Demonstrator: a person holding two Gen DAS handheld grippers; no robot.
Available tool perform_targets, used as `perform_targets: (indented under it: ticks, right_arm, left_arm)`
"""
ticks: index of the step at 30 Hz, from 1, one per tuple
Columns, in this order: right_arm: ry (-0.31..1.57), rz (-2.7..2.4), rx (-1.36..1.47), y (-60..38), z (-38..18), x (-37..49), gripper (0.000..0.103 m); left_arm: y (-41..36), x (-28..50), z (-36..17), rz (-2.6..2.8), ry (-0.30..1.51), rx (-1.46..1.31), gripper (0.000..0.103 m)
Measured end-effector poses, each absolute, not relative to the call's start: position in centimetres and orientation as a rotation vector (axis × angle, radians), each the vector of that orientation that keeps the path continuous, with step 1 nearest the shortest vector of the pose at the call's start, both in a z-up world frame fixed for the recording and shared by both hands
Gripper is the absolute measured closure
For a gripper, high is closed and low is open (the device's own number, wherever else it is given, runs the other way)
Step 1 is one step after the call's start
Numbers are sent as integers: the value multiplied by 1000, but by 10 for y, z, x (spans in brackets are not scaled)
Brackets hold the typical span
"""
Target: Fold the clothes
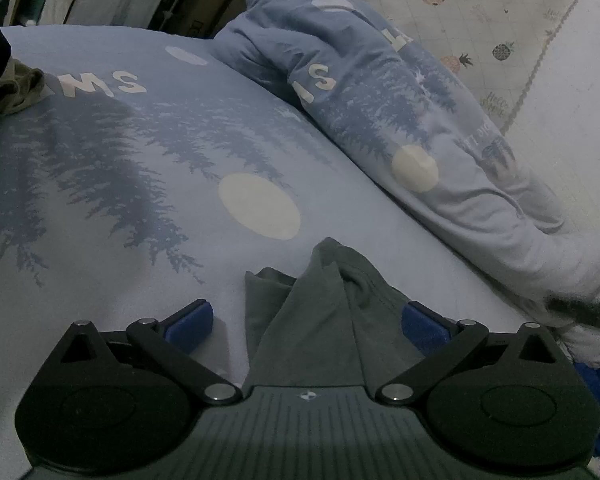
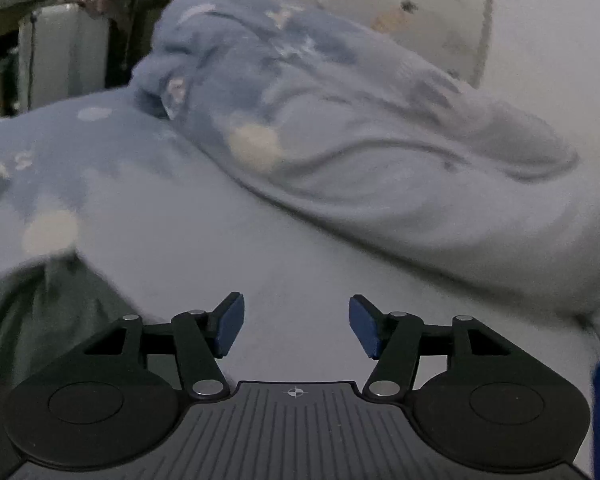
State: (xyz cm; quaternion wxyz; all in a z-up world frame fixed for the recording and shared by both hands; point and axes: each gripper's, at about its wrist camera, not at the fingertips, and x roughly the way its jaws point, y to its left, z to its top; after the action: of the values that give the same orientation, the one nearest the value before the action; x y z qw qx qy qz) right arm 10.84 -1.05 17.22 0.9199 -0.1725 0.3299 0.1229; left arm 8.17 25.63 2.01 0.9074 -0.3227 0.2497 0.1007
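Two grippers: both mine, over the bed.
Left gripper: jaws apart, grey garment between.
Right gripper: jaws apart, empty.

So the garment is sitting on the bedsheet, bunched up between the spread fingers of the left gripper. A rumpled duvet is heaped behind it and off to the right. The right gripper is over bare sheet, garment to its left.

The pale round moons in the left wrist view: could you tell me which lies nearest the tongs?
The large flat moon on the sheet, just beyond the grey garment; the other sits on the bunched duvet.
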Motion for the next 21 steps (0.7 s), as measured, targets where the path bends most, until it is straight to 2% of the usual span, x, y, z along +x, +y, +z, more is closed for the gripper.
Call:
perform_targets:
  ticks: [6,12,14,15,21]
  right_arm:
    - [811,333,-508,-39,142,49,42]
    - [876,432,-744,-19,99,38,47]
    - [839,380,-789,-23,97,47,50]
    - [815,317,-803,-27,98,56,56]
    - [686,-92,-692,-71,125,100,57]
  left_arm:
    - [267,90,14,193,514,-653,0]
    - [266,93,8,197,516,-633,0]
    - [267,95,9,201,516,-626,0]
    - [268,96,8,204,517,-625,0]
    - [269,100,6,203,527,-605,0]
